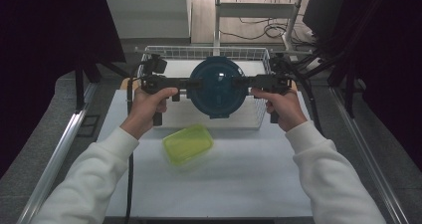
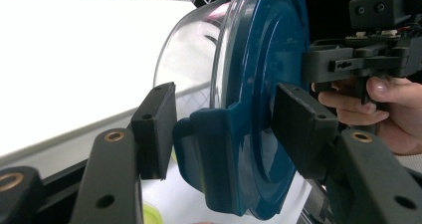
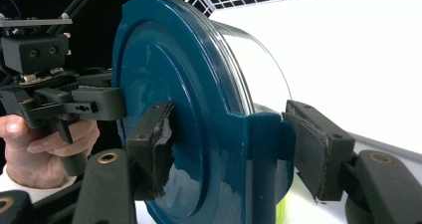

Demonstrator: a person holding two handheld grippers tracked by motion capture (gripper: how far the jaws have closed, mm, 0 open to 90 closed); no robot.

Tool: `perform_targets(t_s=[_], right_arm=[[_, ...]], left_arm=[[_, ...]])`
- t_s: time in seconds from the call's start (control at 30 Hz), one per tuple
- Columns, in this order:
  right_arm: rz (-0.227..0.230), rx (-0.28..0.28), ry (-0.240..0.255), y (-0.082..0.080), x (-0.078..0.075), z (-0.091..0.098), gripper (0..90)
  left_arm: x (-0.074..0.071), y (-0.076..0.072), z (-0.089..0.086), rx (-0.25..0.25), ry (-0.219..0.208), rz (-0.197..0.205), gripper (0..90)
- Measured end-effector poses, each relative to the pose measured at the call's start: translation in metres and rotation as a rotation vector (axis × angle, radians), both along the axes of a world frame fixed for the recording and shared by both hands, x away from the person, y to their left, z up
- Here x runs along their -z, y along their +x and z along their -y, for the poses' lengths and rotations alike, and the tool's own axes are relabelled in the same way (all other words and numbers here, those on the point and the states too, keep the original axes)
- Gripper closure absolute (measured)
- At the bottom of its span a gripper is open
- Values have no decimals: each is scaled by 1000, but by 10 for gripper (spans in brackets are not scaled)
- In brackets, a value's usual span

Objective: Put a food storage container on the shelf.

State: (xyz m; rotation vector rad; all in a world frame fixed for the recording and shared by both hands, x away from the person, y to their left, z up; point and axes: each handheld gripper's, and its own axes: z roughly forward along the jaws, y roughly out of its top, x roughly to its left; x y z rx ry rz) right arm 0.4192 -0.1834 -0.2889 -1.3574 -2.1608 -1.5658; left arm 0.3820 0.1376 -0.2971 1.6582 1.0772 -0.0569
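Basket point(image 1: 259, 115): white wire, at table's far side | container point(image 1: 217, 86): round, blue-lidded, held above basket between both grippers, lid facing camera | left gripper point(image 1: 191, 84): pinched on left clasp | right gripper point(image 1: 242, 83): pinched on right clasp, equally near

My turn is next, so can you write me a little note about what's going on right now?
Left hand-held gripper: clamped on the left latch of the round blue-lidded container.
Right hand-held gripper: clamped on its right latch.
The container hangs between them over the white wire basket, clear bowl facing down.
The green-lidded box lies on the table in front of the basket.
Done: container gripped on both sides, in the air.
Left: set it down somewhere; where isn't clear.
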Motion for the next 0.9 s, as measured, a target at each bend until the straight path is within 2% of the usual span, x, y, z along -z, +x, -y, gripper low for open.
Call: perform_targets(t_s=[0.1,0.3,0.53,0.63,0.73,0.9], right_arm=[[-6,2,5,3,-1,0,375],[-9,9,4,16,-8,-2,377],[-8,15,11,39,-21,-8,379],[4,27,6,43,-28,-12,378],[13,27,-9,48,-32,-16,378],[-4,32,-13,60,-27,-17,378]], left_arm=[[-2,5,0,8,6,2,444],[-8,22,-4,7,-7,-5,444],[-23,43,-10,-8,-19,-2,444],[-27,50,-13,-11,-22,9,438],[-26,54,-15,-14,-32,4,435],[-16,67,-15,-22,-43,-22,436]])
